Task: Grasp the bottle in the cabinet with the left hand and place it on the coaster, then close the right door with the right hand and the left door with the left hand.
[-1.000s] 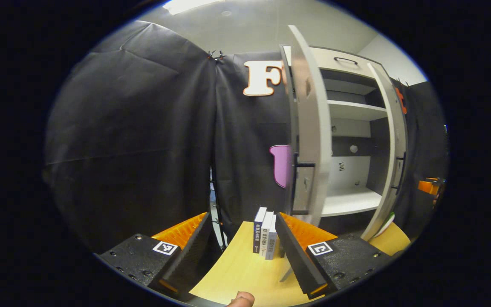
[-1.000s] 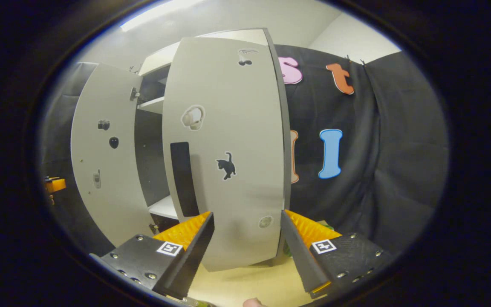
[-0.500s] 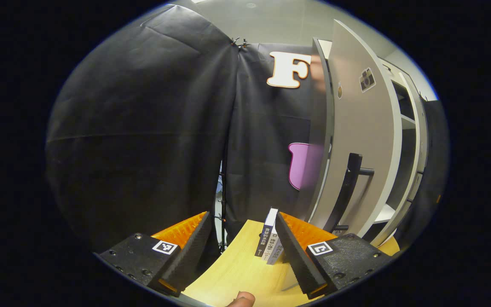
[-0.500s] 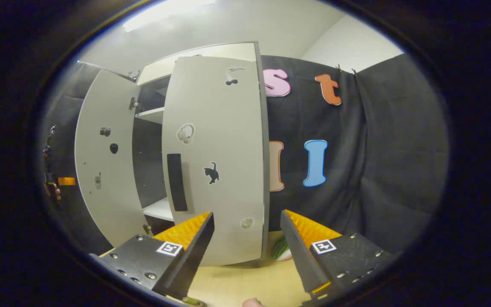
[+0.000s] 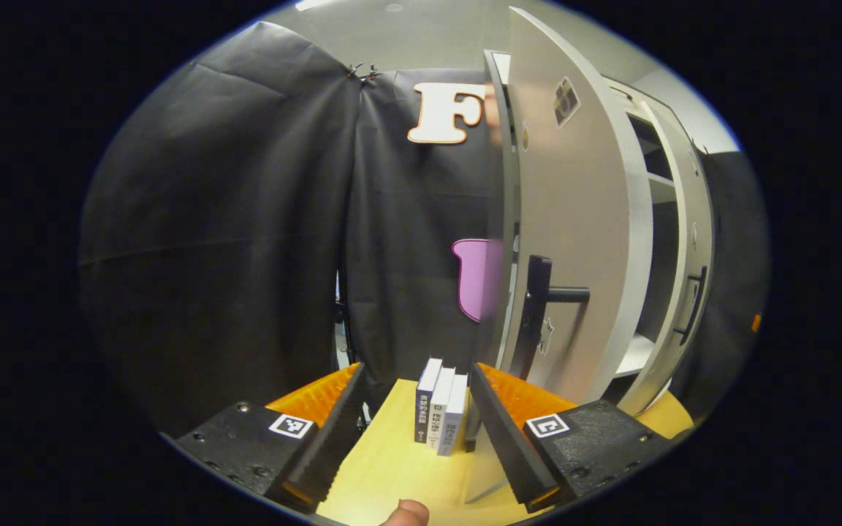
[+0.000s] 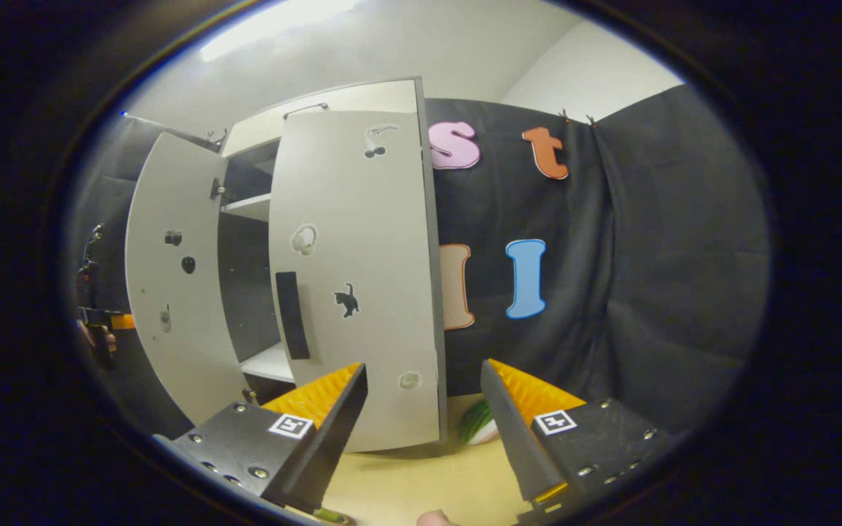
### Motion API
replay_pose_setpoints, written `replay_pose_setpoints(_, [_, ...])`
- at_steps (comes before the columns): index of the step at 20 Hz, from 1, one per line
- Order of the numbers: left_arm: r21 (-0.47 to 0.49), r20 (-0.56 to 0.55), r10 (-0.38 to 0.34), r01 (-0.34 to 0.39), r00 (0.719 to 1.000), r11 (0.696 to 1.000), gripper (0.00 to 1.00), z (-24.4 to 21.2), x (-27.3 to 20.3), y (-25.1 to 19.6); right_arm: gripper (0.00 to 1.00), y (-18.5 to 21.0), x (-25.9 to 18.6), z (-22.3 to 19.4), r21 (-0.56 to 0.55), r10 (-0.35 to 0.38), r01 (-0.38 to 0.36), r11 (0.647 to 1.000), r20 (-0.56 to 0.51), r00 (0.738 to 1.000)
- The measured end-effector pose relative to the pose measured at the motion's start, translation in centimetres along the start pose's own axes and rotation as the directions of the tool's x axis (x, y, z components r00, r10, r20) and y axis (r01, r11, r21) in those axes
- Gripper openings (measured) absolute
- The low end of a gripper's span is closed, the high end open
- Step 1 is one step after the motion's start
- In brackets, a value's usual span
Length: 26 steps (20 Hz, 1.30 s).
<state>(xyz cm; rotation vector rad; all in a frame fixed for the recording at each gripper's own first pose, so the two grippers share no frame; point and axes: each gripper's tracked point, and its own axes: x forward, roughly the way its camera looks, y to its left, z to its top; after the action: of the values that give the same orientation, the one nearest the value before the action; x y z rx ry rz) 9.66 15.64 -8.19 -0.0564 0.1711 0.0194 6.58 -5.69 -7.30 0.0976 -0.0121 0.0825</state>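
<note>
We were at the door-closing step: both grippers, left (image 5: 414, 431) and right (image 6: 425, 431), stood spread and empty, and next we judged the left door (image 5: 574, 241), ahead and to the right of our left gripper, needed a push shut.

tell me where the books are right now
In the left gripper view, the books stand upright on the table, just left of the cabinet's left door.

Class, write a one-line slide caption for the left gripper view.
Open left gripper faces upright books beside the cabinet's half-open left door.
</note>
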Motion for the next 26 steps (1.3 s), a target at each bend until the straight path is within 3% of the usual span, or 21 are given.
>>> replay_pose_setpoints(1, [-0.012,-0.006,-0.004,0.004,1.0,1.0,0.92,-0.2,0.1,-0.3,0.94,0.0,0.0,0.1,0.002,0.005,-0.005,1.0,0.002,1.0])
replay_pose_setpoints(3, [-0.049,-0.021,-0.022,0.021,1.0,0.999,0.88,-0.5,0.0,-1.1,0.94,0.3,0.0,0.0,0.008,0.017,-0.017,1.0,0.002,1.0])
replay_pose_setpoints(6, [0.007,-0.018,-0.045,0.045,0.999,0.999,0.92,-0.2,-0.3,-2.7,0.92,0.5,-0.1,-0.1,0.016,0.029,-0.029,0.999,0.003,1.0])
replay_pose_setpoints(12, [-0.011,-0.028,-0.146,0.145,0.989,0.989,0.92,-0.4,-0.7,-8.7,0.94,-0.5,-0.7,-0.8,0.031,0.039,-0.038,0.999,-0.011,0.999])
replay_pose_setpoints(16, [0.027,-0.027,-0.155,0.156,0.988,0.987,0.92,0.2,-0.2,-10.9,0.92,-1.7,-1.1,-0.4,0.051,0.03,-0.03,0.998,0.012,0.999])
replay_pose_setpoints(26, [0.01,-0.026,-0.223,0.223,0.974,0.975,0.93,-0.1,0.4,-14.6,0.95,-3.3,-1.9,-1.0,0.05,0.0,0.0,0.999,0.0,1.0])
